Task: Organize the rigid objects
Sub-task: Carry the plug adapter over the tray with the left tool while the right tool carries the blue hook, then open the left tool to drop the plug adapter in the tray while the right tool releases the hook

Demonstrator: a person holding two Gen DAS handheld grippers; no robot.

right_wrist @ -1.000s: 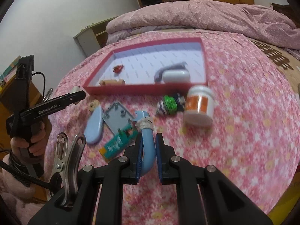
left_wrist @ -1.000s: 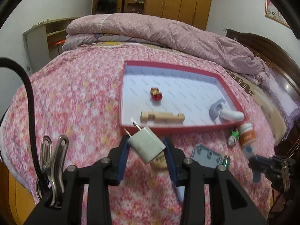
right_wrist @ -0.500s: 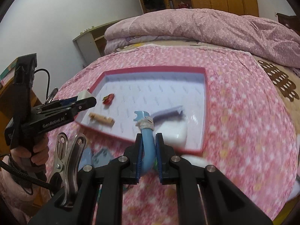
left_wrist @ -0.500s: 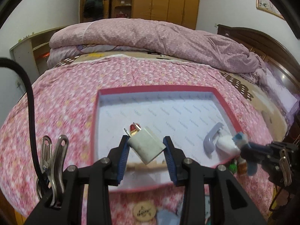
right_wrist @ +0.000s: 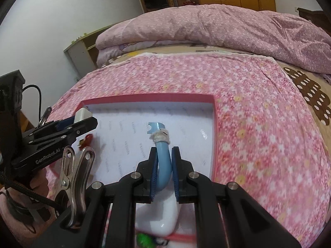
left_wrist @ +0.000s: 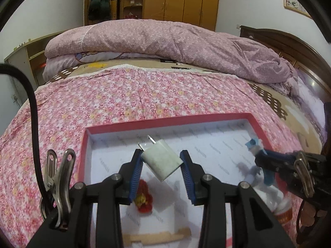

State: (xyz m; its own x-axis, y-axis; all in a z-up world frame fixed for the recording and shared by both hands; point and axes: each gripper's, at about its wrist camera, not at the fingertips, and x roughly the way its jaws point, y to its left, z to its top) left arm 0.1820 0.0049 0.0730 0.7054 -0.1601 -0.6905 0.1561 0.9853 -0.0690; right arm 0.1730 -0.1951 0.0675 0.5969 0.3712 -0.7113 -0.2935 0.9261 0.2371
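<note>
Your left gripper has its jaws clamped on one white charger plug, held tilted with its two prongs pointing up and away, over the red tray. Your right gripper has its jaws clamped on one blue curved tool (white tape wrapped near its notched tip), also over the tray.

The tray sits on the bed, on the pink floral sheet.

Tray contents, counted from both views:
- 1 small red-and-yellow figure, below the left jaws in the left wrist view.
- 1 wooden stick piece, near the tray's near edge.
- 1 white rounded item, directly under the right jaws.
- 1 greyish curved piece, blurred, can't tell what it is.

Near the tray's near corner: 1 white bottle with an orange label, partly hidden by your right gripper in the left wrist view. Can't tell if it's inside or just outside the rim. 1 green item at the bottom edge of the right wrist view, blurred.

Behind: 1 rolled purple duvet across the far end of the bed, wooden wardrobe beyond it.
</note>
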